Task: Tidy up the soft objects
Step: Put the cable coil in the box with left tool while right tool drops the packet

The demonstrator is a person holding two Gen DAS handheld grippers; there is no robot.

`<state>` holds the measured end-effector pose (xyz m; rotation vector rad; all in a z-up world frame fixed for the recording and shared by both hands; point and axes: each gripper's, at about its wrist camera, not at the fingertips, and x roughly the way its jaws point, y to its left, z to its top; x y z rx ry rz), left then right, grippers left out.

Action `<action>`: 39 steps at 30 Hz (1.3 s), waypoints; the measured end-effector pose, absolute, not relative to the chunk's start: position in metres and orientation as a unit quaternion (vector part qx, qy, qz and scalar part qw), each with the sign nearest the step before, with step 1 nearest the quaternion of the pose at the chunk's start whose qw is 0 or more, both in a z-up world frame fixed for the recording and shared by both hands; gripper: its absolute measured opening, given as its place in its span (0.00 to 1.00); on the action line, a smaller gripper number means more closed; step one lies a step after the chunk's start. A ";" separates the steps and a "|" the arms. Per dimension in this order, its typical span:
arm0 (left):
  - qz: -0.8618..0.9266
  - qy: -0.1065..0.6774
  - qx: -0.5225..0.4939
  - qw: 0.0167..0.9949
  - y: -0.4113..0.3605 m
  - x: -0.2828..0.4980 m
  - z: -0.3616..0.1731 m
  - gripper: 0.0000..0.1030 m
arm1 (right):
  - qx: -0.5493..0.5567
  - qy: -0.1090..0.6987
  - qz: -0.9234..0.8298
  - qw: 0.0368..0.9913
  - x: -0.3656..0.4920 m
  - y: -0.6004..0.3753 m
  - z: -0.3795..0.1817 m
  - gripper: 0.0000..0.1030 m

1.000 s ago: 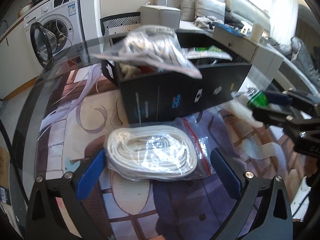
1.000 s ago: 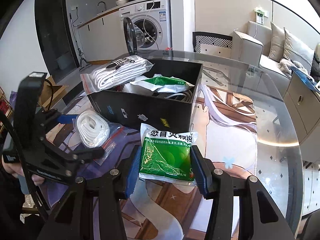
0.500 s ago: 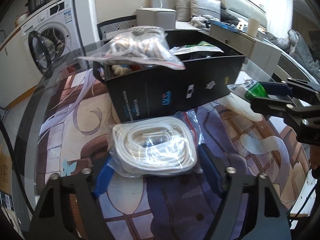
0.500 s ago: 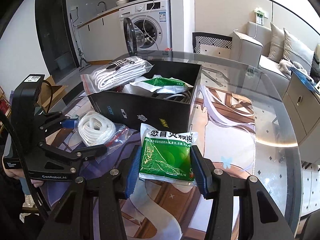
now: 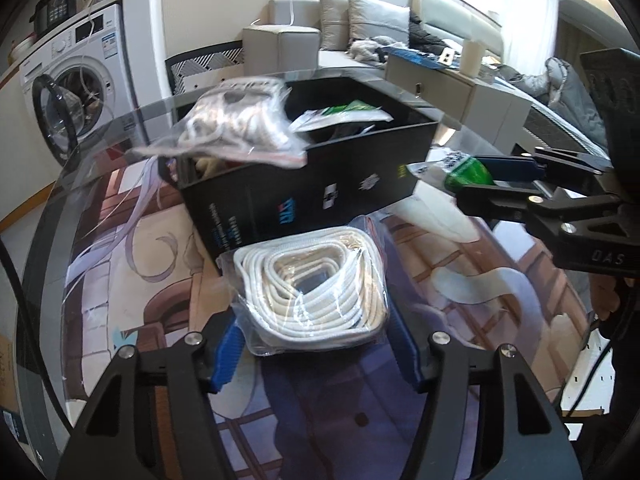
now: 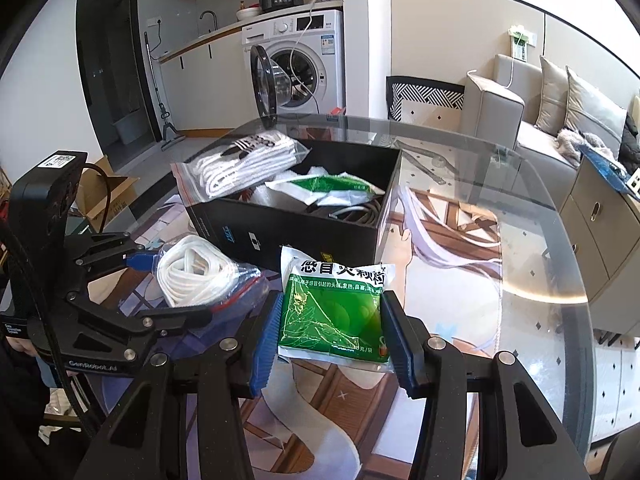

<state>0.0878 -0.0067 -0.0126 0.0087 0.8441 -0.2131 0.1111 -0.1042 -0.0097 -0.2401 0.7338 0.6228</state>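
Note:
My left gripper (image 5: 316, 344) is shut on a clear zip bag of coiled white rope (image 5: 316, 284), squeezed between its blue pads just in front of the black box (image 5: 320, 184); the bag also shows in the right wrist view (image 6: 196, 276). My right gripper (image 6: 330, 344) is shut on a green medicine packet (image 6: 336, 308) and holds it in front of the black box (image 6: 288, 232). A bag of white socks (image 6: 244, 160) rests on the box's left rim. Another green and white packet (image 6: 336, 188) and grey cables lie inside.
The round glass table (image 6: 500, 280) lies over a patterned mat. A washing machine (image 6: 300, 64) with its door open stands behind. A sofa (image 6: 532, 120) and a cabinet (image 6: 600, 216) stand to the right. A cardboard box (image 6: 100, 196) sits on the floor at left.
My left gripper has closed on the rope bag, squeezing the coil narrower, and moved nearer the box. The right gripper with the green packet has stayed put.

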 end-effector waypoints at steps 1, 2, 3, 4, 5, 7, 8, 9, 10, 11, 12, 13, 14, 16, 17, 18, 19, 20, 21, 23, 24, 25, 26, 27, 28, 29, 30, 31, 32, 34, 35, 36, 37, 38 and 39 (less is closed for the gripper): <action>-0.108 0.406 0.006 0.908 -0.008 0.087 -0.010 0.61 | -0.115 0.349 0.299 0.880 0.110 -0.105 -0.007 0.48; -0.111 0.403 0.007 0.908 -0.009 0.085 -0.008 0.61 | -0.115 0.346 0.300 0.882 0.110 -0.106 -0.005 0.48; -0.116 0.399 0.007 0.910 -0.010 0.084 -0.005 0.61 | -0.115 0.344 0.300 0.882 0.109 -0.106 -0.003 0.48; -0.119 0.395 0.008 0.911 -0.012 0.082 -0.002 0.61 | -0.114 0.338 0.301 0.884 0.107 -0.107 0.000 0.48; -0.121 0.392 0.009 0.912 -0.012 0.081 0.001 0.61 | -0.113 0.334 0.302 0.886 0.106 -0.108 0.003 0.48; -0.124 0.383 0.010 0.915 -0.011 0.078 0.008 0.61 | -0.109 0.328 0.304 0.887 0.104 -0.109 0.006 0.48; -0.125 0.379 0.008 0.917 -0.011 0.077 0.012 0.61 | -0.108 0.323 0.306 0.889 0.103 -0.110 0.009 0.48; -0.125 0.375 0.006 0.918 -0.009 0.076 0.015 0.61 | -0.106 0.320 0.305 0.890 0.103 -0.112 0.011 0.48; -0.125 0.371 0.003 0.920 -0.008 0.075 0.018 0.61 | -0.102 0.317 0.306 0.892 0.102 -0.114 0.013 0.48; -0.125 0.368 0.001 0.921 -0.006 0.075 0.020 0.61 | -0.100 0.315 0.307 0.893 0.101 -0.115 0.015 0.48; -0.125 0.363 -0.002 0.923 -0.004 0.074 0.024 0.61 | -0.099 0.312 0.307 0.894 0.101 -0.115 0.017 0.48; -0.123 0.359 -0.004 0.925 -0.002 0.073 0.026 0.61 | -0.097 0.310 0.307 0.895 0.100 -0.116 0.019 0.48; -0.121 0.355 -0.007 0.927 0.000 0.072 0.029 0.61 | -0.096 0.306 0.307 0.896 0.100 -0.117 0.021 0.48; -0.118 0.348 -0.015 0.930 0.006 0.071 0.033 0.61 | -0.094 0.303 0.307 0.897 0.099 -0.118 0.023 0.48; -0.115 0.345 -0.018 0.931 0.008 0.071 0.036 0.61 | -0.094 0.302 0.306 0.898 0.099 -0.117 0.023 0.48; -0.112 0.342 -0.019 0.933 0.010 0.070 0.038 0.61 | -0.094 0.300 0.306 0.898 0.099 -0.117 0.024 0.48; -0.107 0.338 -0.021 0.935 0.013 0.070 0.040 0.61 | -0.094 0.300 0.307 0.898 0.100 -0.117 0.024 0.48; -0.102 0.336 -0.023 0.936 0.016 0.071 0.041 0.61 | -0.093 0.299 0.308 0.898 0.101 -0.116 0.024 0.48; -0.095 0.334 -0.027 0.937 0.020 0.072 0.043 0.61 | -0.092 0.297 0.309 0.899 0.101 -0.115 0.025 0.48; -0.088 0.331 -0.037 0.939 0.027 0.075 0.046 0.61 | -0.095 0.297 0.310 0.898 0.104 -0.112 0.027 0.48; -0.085 0.329 -0.039 0.940 0.031 0.075 0.047 0.61 | -0.097 0.295 0.310 0.899 0.105 -0.110 0.028 0.48; -0.081 0.326 -0.042 0.941 0.034 0.076 0.048 0.61 | -0.098 0.293 0.311 0.899 0.106 -0.109 0.029 0.48; -0.078 0.324 -0.045 0.942 0.037 0.077 0.050 0.61 | -0.099 0.292 0.312 0.899 0.108 -0.108 0.031 0.48; -0.077 0.321 -0.047 0.943 0.038 0.078 0.051 0.61 | -0.099 0.291 0.312 0.899 0.110 -0.107 0.032 0.48; -0.076 0.319 -0.050 0.943 0.039 0.079 0.053 0.61 | -0.101 0.289 0.312 0.900 0.112 -0.105 0.034 0.48; -0.074 0.317 -0.051 0.944 0.040 0.081 0.054 0.61 | -0.103 0.288 0.312 0.900 0.113 -0.103 0.035 0.48; -0.072 0.315 -0.052 0.945 0.041 0.083 0.056 0.61 | -0.108 0.287 0.315 0.898 0.115 -0.100 0.036 0.48; -0.070 0.312 -0.054 0.946 0.042 0.085 0.058 0.61 | -0.112 0.286 0.317 0.897 0.117 -0.097 0.037 0.48; -0.070 0.311 -0.055 0.946 0.042 0.088 0.060 0.61 | -0.117 0.285 0.318 0.897 0.119 -0.094 0.037 0.48; -0.067 0.308 -0.056 0.947 0.042 0.095 0.063 0.61 | -0.125 0.285 0.324 0.893 0.122 -0.088 0.037 0.48; -0.065 0.308 -0.056 0.947 0.043 0.099 0.065 0.61 | -0.129 0.286 0.327 0.891 0.124 -0.084 0.035 0.48; -0.063 0.309 -0.057 0.947 0.044 0.102 0.065 0.61 | -0.133 0.287 0.329 0.890 0.126 -0.080 0.034 0.48; -0.061 0.310 -0.057 0.947 0.045 0.106 0.065 0.61 | -0.138 0.289 0.331 0.888 0.130 -0.076 0.032 0.48; -0.060 0.310 -0.057 0.947 0.045 0.110 0.065 0.61 | -0.142 0.290 0.333 0.886 0.132 -0.073 0.031 0.48; -0.058 0.310 -0.058 0.947 0.044 0.112 0.065 0.61 | -0.148 0.291 0.336 0.883 0.135 -0.069 0.029 0.48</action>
